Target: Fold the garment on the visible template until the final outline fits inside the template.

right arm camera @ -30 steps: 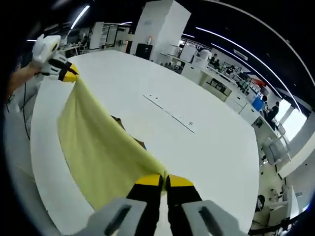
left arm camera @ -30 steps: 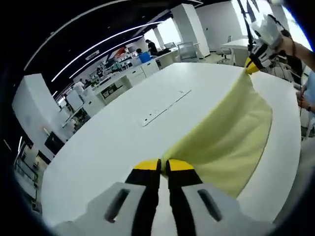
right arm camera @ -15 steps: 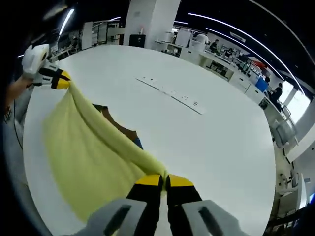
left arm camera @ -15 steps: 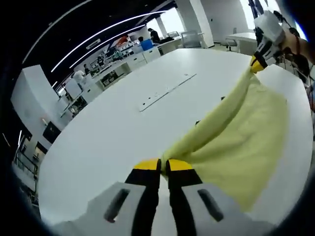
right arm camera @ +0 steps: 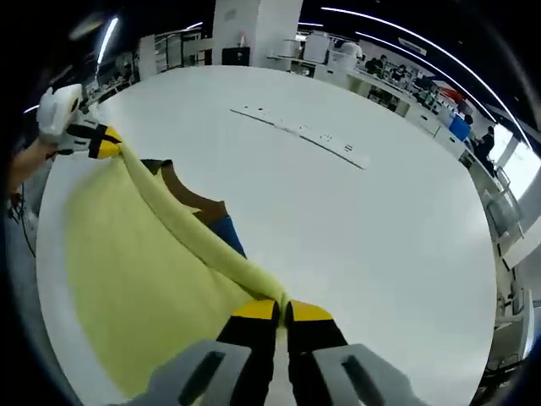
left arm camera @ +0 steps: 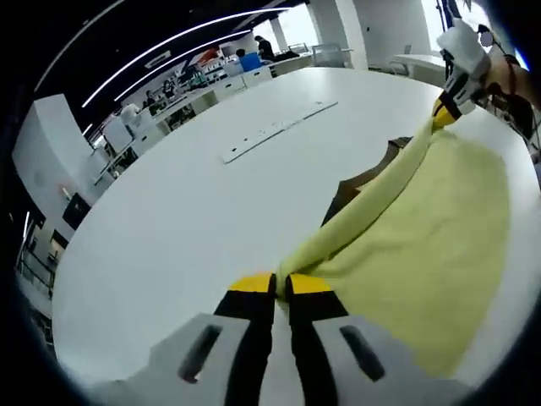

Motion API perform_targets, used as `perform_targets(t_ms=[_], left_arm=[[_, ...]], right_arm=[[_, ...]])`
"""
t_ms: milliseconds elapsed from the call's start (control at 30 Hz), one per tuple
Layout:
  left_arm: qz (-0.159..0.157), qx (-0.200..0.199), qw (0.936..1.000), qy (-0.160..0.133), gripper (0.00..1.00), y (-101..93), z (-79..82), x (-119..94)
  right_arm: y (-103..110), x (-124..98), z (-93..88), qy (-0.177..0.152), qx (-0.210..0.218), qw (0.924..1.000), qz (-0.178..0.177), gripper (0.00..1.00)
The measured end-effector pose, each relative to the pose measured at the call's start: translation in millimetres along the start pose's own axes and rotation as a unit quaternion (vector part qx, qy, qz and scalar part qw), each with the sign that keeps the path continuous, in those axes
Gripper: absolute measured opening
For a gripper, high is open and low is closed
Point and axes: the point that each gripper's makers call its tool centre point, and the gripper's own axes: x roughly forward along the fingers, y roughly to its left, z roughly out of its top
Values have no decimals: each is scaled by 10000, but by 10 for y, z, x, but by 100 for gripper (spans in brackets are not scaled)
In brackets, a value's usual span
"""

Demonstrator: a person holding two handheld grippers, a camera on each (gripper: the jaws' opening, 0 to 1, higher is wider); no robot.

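You had the left gripper (left arm camera: 281,283) clenched on one corner of the pale yellow garment (left arm camera: 431,228), its yellow-tipped jaws pressed together with the cloth bunching out just ahead of them and to their right. From that pinch the fabric's upper edge ran as a taut, rolled ridge away from the claw toward the far right, where your right gripper (left arm camera: 445,108) held the other corner, a hand (left arm camera: 511,80) behind it. The rest of the cloth hung and spread below that ridge, to the right of the left jaws, over the white table (left arm camera: 186,220). Beyond the ridge, on the tabletop, a brown piece (left arm camera: 365,182) showed past the cloth's edge; you could not tell from these views what it was. In the right gripper view, your right gripper (right arm camera: 281,305) was likewise clamped on its corner, jaws closed with fabric pinched between the tips. The garment (right arm camera: 135,279) stretched from there up and to the left to the left gripper (right arm camera: 100,142), held in your other hand (right arm camera: 25,165). Just beyond the taut edge, left of and ahead of the right jaws, the brown piece (right arm camera: 190,196) and a blue patch (right arm camera: 226,233) lay on the table (right arm camera: 363,228). A long narrow strip (right arm camera: 300,134) was set in the tabletop well ahead of the claw.
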Motion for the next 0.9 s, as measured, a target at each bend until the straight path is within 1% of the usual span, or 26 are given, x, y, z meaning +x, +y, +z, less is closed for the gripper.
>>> perform_targets(t_ms=[100,167,233,300,367,433,467,500,533,600,667,733,767,833,900], left_arm=[[-55,-68,10000,16,3,-11,-26,41],[-53,-73,9999,-63,6,-2,-21,47],[-116,87,9998,-167,8,-7,3,28],[-128,219,9996,-138,11,-4,-16,11],[-175,422,9989,50,17,-20,-100,-1],[-149,387,9991,8,21,-6,-117,-19],[-202,357,9992,-33,23,-9,-119,-40],[-236,307,9992,-69,23,-14,-117,-57],[-279,291,9991,-109,24,-25,-115,-73],[-303,363,9988,-148,25,-46,-114,-86],[-302,440,9985,-149,26,-55,-114,-77],[-296,403,9986,-198,26,-49,-102,-35],[-293,379,9986,-218,26,-44,-96,-9],[-251,355,9988,-231,26,-29,-87,45],[-148,324,9990,-266,24,16,-68,107]], right_arm=[[-7,15,-5,-18,24,10000,16,1],[-11,10,5,-53,51,10000,46,3],[-28,-30,11,-78,93,9999,55,7],[-32,-73,9,-111,-17,9999,91,12],[-25,-97,5,-149,35,9998,159,17],[1,-122,-6,-165,-1,9997,189,21],[4,-130,4,-214,-117,9995,176,23],[28,-145,1,-231,-205,9993,187,24],[40,-150,-6,-221,-192,9994,190,24],[51,-147,-11,-242,-226,9993,187,25],[27,-135,14,-350,-150,9992,107,25],[-36,-100,53,-524,109,9986,-33,25],[-56,-84,60,-563,144,9983,-68,25],[-63,-41,48,-543,181,9983,-92,25],[-114,11,73,-644,320,9972,-182,25]])
